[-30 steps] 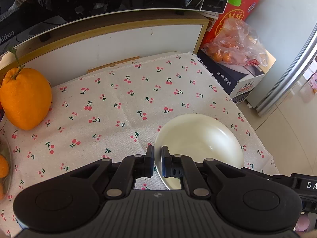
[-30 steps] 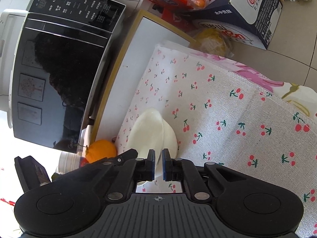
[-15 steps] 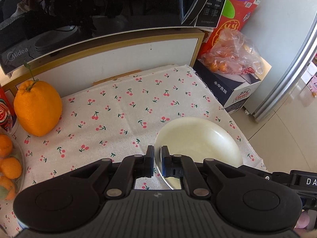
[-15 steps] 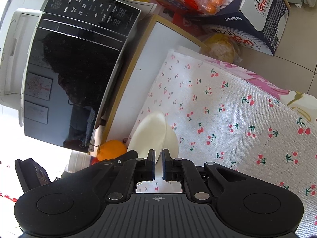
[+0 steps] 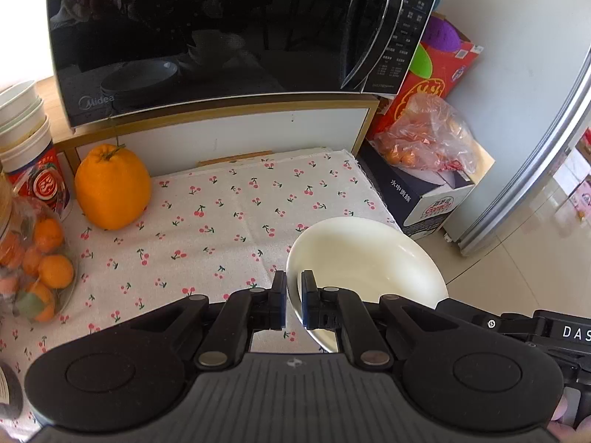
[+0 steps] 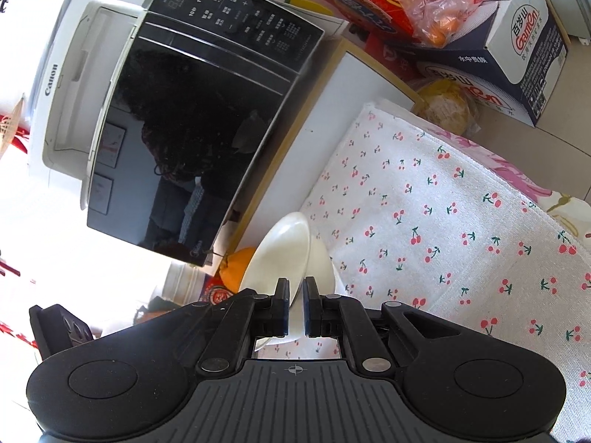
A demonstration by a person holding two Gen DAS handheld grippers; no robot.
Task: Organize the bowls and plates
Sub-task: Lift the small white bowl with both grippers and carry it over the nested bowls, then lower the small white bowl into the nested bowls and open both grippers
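Microwave (image 5: 207, 33) ahead of and above both claws; cherry-print cloth (image 5: 221, 221) below them. Left gripper (image 5: 293, 301) pinching near rim of cream plate (image 5: 365, 258), held clear of cloth. Right gripper (image 6: 294, 306) pinching rim of white bowl (image 6: 291, 254), tilted on edge. Both dishes in hand; no stack or resting spot visible. Placing all remains, I judge.

White bowl (image 5: 364, 258), tilted, rim gripped, above cloth

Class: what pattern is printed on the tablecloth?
Small red cherries on white tablecloth, clearest in the left wrist view.
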